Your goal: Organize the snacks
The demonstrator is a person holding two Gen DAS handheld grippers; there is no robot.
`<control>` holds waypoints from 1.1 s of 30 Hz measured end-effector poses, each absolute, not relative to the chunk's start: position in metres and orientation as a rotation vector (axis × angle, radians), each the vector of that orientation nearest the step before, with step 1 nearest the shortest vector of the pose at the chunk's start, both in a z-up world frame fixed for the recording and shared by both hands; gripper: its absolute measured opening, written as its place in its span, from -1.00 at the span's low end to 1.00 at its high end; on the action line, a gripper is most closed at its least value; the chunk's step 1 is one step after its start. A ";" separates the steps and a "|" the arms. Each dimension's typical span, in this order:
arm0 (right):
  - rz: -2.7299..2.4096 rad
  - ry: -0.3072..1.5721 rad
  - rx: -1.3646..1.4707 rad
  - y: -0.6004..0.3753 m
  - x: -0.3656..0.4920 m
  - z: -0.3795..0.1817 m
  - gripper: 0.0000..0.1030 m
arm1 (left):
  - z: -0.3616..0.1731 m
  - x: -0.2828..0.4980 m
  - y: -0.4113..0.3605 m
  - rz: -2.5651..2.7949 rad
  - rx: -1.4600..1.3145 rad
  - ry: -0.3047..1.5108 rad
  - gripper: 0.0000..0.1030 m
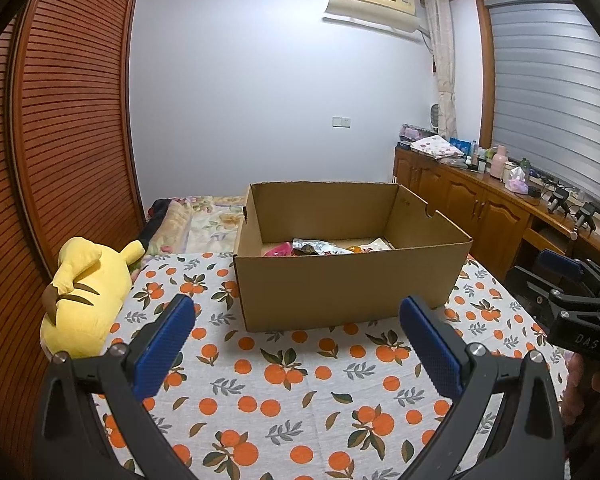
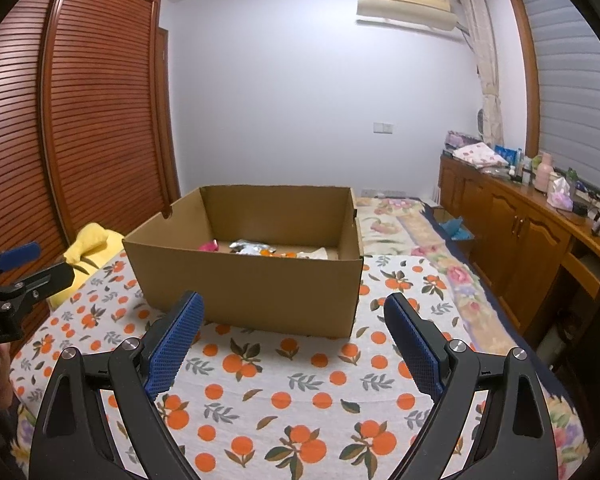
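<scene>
An open cardboard box [image 1: 348, 284] [image 2: 252, 288] stands on the orange-print cloth [image 1: 284, 384] [image 2: 300, 396]. Inside lie several snack packets: a silver one [image 1: 316, 246] [image 2: 249, 247], a pink one [image 1: 278, 249] [image 2: 209, 246], an orange one [image 1: 354, 248] [image 2: 278, 254] and a pale one [image 1: 374, 245] [image 2: 316, 254]. My left gripper [image 1: 296, 314] is open and holds nothing, in front of the box's near wall. My right gripper [image 2: 294, 312] is open too, also just short of the box. Each gripper shows at the other view's edge, the right one [image 1: 572, 292] and the left one [image 2: 16, 276].
A yellow plush toy [image 1: 84, 296] [image 2: 90, 250] lies at the cloth's left edge, beside a slatted wooden wardrobe [image 1: 60, 140] [image 2: 100, 120]. A floral blanket [image 1: 208, 220] [image 2: 404, 220] covers the bed behind the box. A wooden cabinet [image 1: 472, 200] [image 2: 512, 224] with clutter runs along the right.
</scene>
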State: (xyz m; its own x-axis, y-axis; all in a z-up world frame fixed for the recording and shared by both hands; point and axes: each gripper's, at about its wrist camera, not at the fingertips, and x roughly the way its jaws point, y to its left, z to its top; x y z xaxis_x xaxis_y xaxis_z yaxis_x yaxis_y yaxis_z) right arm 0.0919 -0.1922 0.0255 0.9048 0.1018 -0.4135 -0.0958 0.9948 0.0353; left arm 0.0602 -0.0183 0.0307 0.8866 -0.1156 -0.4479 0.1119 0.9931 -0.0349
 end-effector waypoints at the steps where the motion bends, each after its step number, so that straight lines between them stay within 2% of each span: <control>1: 0.101 0.428 0.013 -0.192 0.092 0.026 0.82 | 0.030 0.060 -0.018 -0.118 -0.008 0.467 1.00; 33: 0.096 0.425 0.014 -0.194 0.091 0.024 0.82 | 0.026 0.061 -0.016 -0.112 -0.005 0.469 1.00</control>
State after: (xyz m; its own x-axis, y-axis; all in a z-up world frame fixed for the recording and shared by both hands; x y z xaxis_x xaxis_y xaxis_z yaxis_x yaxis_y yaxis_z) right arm 0.0913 -0.1943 0.0244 0.9064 0.0964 -0.4112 -0.0904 0.9953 0.0340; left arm 0.0611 -0.0164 0.0260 0.8860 -0.1092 -0.4507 0.1069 0.9938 -0.0307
